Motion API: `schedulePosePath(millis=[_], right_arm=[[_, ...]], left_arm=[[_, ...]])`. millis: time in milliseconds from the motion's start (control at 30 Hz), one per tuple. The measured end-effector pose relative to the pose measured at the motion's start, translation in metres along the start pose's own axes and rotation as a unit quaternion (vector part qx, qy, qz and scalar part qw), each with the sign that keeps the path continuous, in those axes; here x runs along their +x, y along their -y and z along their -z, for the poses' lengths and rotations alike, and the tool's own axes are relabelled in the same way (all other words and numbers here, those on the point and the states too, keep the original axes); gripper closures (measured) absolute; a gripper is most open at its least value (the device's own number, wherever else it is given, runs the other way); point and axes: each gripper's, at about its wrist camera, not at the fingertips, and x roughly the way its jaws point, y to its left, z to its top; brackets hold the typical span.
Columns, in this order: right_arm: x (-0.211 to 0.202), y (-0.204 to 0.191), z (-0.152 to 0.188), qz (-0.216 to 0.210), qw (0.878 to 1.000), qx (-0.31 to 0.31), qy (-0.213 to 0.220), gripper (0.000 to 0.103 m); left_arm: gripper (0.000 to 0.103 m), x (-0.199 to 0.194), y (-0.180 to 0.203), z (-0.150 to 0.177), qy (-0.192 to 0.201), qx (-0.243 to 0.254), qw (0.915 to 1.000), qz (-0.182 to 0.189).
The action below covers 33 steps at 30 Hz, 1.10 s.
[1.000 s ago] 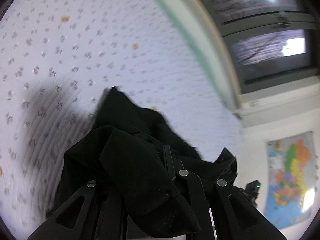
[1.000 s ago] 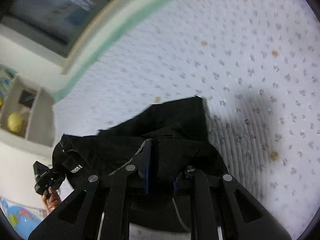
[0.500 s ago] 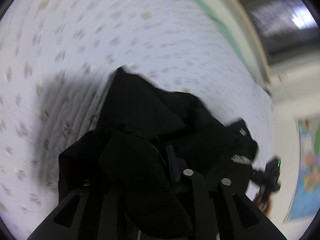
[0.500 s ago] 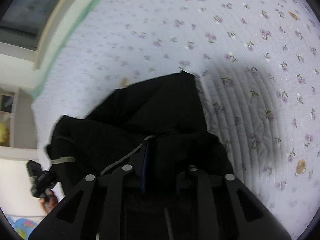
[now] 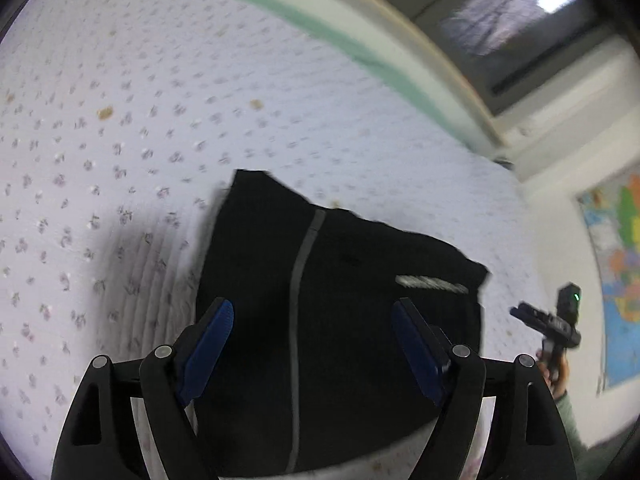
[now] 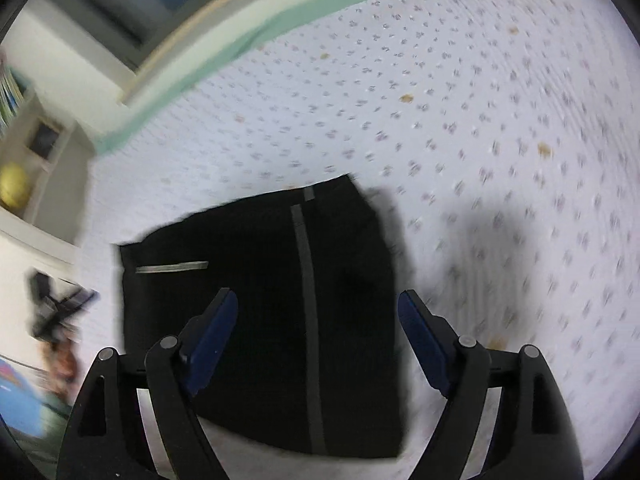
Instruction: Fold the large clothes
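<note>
A black garment (image 5: 352,320) with a grey stripe and a white label lies folded into a flat rectangle on the floral bedspread (image 5: 140,120). It also shows in the right wrist view (image 6: 260,312). My left gripper (image 5: 312,340) is open and empty, just above the garment's near part. My right gripper (image 6: 316,332) is open and empty too, above the same garment. In the left wrist view the other gripper (image 5: 552,324) shows at the right, held in a hand.
The bed's green-edged far side (image 5: 320,32) meets a window wall. A map (image 5: 616,264) hangs at the right. A shelf with a yellow ball (image 6: 14,186) stands at the left in the right wrist view.
Both grippers were shut on bunched black cloth; now both are open and the garment lies flat and folded on the bed. Both grippers have drawn back a little.
</note>
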Motion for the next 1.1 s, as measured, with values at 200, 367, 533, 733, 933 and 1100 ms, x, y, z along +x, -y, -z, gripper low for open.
schedulePosePath(millis=[200, 367, 533, 733, 933, 1100], right_arm=[[0.058, 0.000, -0.031, 0.046, 0.995, -0.085, -0.017, 0.018], [0.084, 0.008, -0.047, 0.027, 0.994, -0.103, -0.033, 0.018], [0.106, 0.004, -0.051, 0.002, 0.993, -0.110, -0.053, 0.075], [0.040, -0.018, -0.046, 0.057, 0.989, -0.130, 0.045, 0.077], [0.018, -0.042, -0.095, 0.110, 0.978, -0.141, 0.109, 0.077], [0.093, -0.020, -0.112, 0.142, 0.982, -0.110, 0.049, 0.077]], left_arm=[[0.020, 0.050, -0.031, -0.040, -0.016, -0.023, 0.9995, -0.013], [0.020, 0.078, -0.041, -0.054, -0.059, -0.015, 0.9981, 0.009], [0.091, 0.093, -0.036, -0.052, -0.063, -0.008, 0.9980, 0.000], [0.093, 0.035, -0.008, -0.050, 0.012, 0.006, 0.9998, 0.011], [0.093, 0.028, 0.024, -0.103, 0.073, 0.031, 0.9968, -0.002], [0.093, 0.107, -0.008, -0.117, 0.011, -0.005, 0.9975, -0.070]])
